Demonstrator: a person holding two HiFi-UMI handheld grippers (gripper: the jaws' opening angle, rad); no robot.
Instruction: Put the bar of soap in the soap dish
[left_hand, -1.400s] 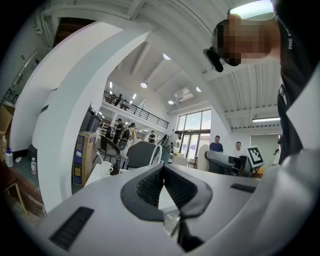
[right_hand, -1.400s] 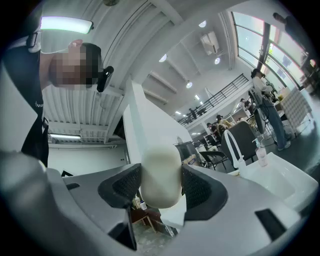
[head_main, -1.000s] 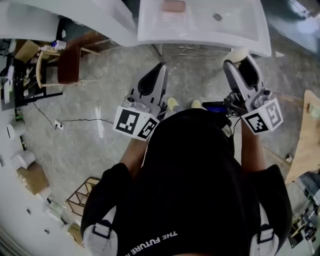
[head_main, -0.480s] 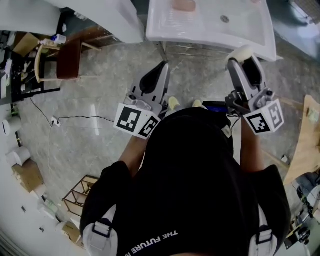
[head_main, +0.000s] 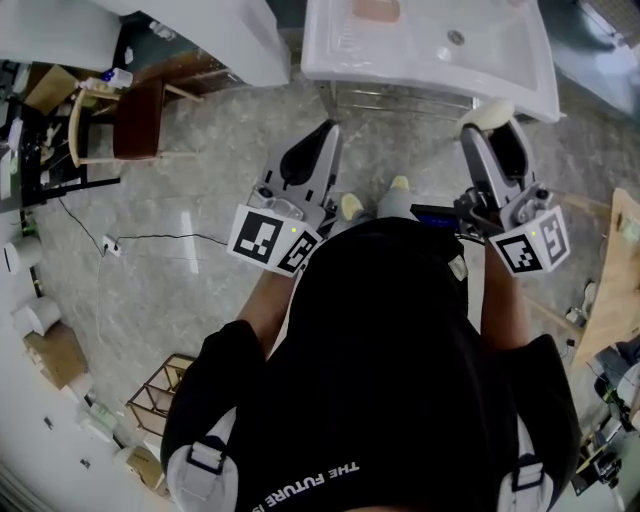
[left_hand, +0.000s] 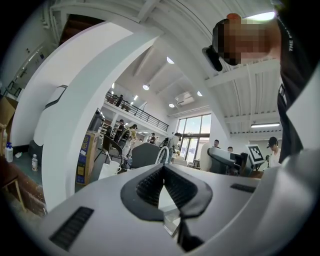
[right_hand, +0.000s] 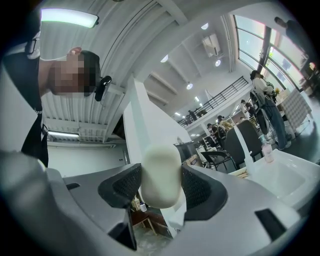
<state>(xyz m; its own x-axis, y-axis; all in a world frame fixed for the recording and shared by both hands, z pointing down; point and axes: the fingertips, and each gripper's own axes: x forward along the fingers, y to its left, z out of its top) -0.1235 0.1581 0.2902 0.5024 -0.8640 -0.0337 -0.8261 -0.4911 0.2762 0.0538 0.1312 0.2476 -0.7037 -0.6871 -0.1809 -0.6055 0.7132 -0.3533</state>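
Right gripper view showed the cream-white, rounded bar of soap (right_hand: 160, 175) clamped between the two black ribbed pads of the right tongs (right_hand: 160, 186). One pad pressed against each broad side, and the bar stood on end and protruded beyond the jaw tips.

In the head view the same bar (head_main: 486, 111) appeared at the forward end of the right tongs (head_main: 489, 124). It was held in the air above the grey marbled stone floor (head_main: 200, 210), just short of the front edge of the white moulded worktop (head_main: 500, 75).

The pink rectangular soap dish (head_main: 377, 10) lay on the ribbed left part of that worktop, at the top edge of the head view. It was well apart from the bar and to its left. A round drain (head_main: 455, 37) sat in the basin to the right of the dish.

The left tongs (head_main: 318, 140) were held beside the right pair and pointed toward the worktop. In the left gripper view the left tongs (left_hand: 163, 170) were closed, pad tips touching, with nothing between them.

A brown wooden chair (head_main: 122, 125) stood on the floor far to the left.
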